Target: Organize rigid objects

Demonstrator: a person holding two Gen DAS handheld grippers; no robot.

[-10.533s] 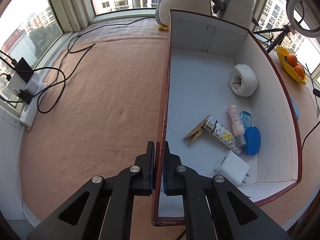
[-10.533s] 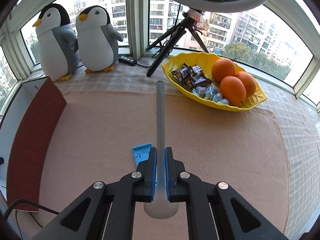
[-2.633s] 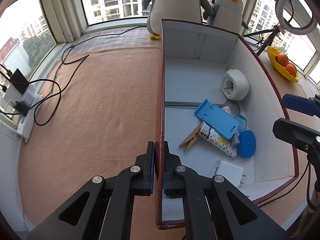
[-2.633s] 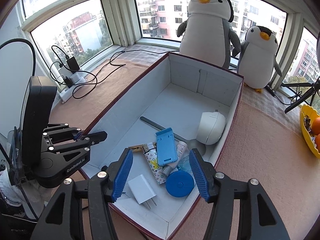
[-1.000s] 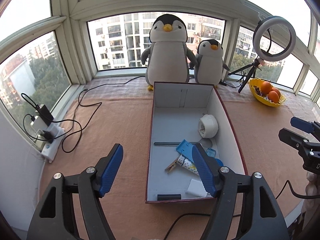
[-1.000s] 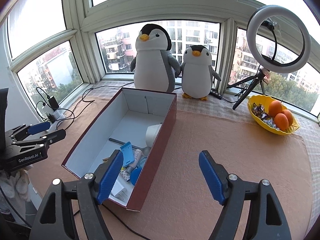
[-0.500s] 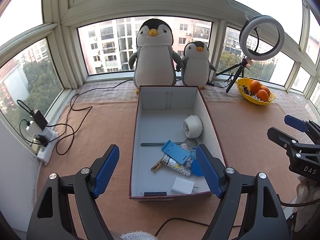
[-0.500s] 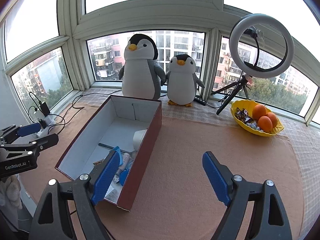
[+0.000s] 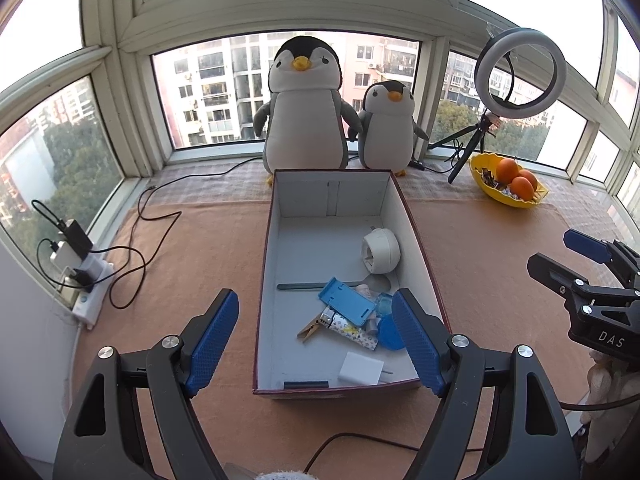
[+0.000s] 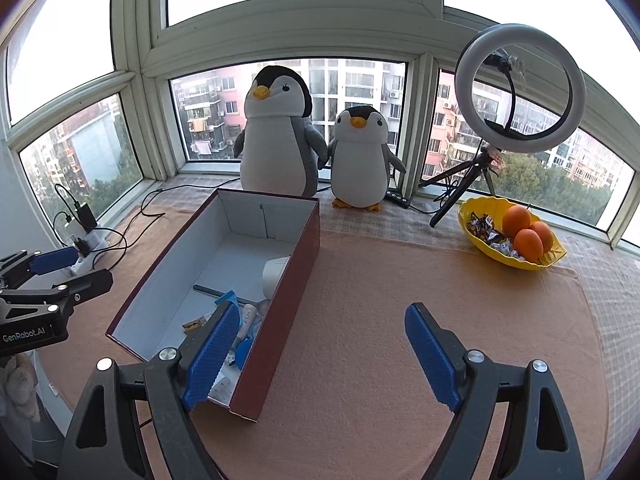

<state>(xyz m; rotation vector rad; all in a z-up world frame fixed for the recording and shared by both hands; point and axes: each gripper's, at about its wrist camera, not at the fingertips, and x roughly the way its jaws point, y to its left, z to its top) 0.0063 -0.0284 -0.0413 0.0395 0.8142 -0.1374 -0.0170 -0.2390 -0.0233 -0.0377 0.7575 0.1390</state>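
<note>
A dark red box (image 9: 267,264) with a white inside stands on the pink cloth; it also shows in the right wrist view (image 10: 296,280). In it lie a white round device (image 9: 380,250), a grey shoehorn (image 9: 308,286), a blue phone stand (image 9: 346,306), a patterned tube (image 9: 354,330), a wooden clothespin (image 9: 310,328), a blue round lid (image 9: 390,332) and a white charger (image 9: 358,374). My left gripper (image 9: 316,342) is open and empty, held high in front of the box. My right gripper (image 10: 320,356) is open and empty, held high to the right of the box.
Two plush penguins (image 9: 304,112) stand behind the box by the windows. A ring light on a tripod (image 10: 516,96) and a yellow bowl with oranges and sweets (image 10: 508,236) are at the back right. A power strip with chargers and cables (image 9: 76,264) lies at the left.
Both grippers have drawn a little further back and up from the box, which looks smaller now. Both stay open and empty. Nothing in the box has moved.
</note>
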